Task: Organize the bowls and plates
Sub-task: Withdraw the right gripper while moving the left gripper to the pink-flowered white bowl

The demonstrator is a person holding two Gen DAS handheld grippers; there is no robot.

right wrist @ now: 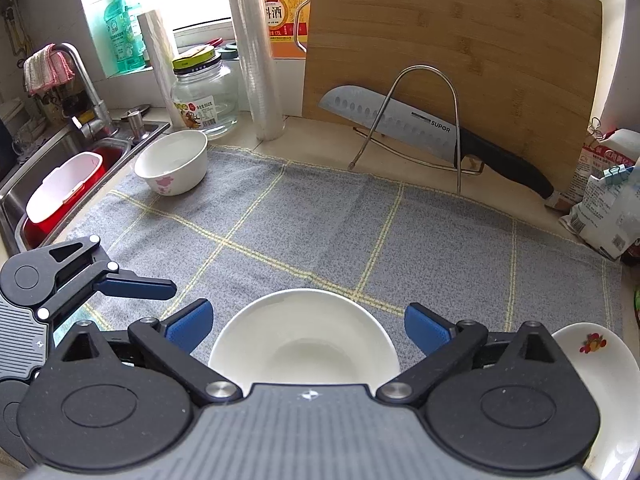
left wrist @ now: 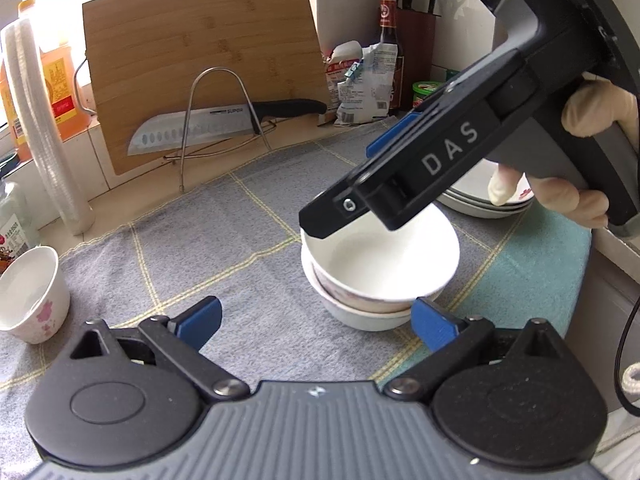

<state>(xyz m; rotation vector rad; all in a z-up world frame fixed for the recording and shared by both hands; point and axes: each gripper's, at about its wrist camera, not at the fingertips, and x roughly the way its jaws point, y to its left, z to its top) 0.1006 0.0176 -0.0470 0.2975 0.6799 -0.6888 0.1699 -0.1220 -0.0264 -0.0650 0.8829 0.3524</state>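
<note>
White bowls (left wrist: 380, 264), nested to save room, sit on the grey cloth (left wrist: 224, 240) mid-tabletop, plates (left wrist: 484, 204) stacked just beyond. Left claw (left wrist: 316, 326) and right claw (right wrist: 308, 326) both gape empty; a flower-print bowl (right wrist: 172, 164) waits far left.

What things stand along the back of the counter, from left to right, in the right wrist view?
Green soap bottle → clear glass jar with yellow lid → tall roll of clear plastic film → bamboo cutting board → white food bags.

Plate stack (left wrist: 486, 204) half hidden behind right hand-held gripper (left wrist: 400, 184).
</note>
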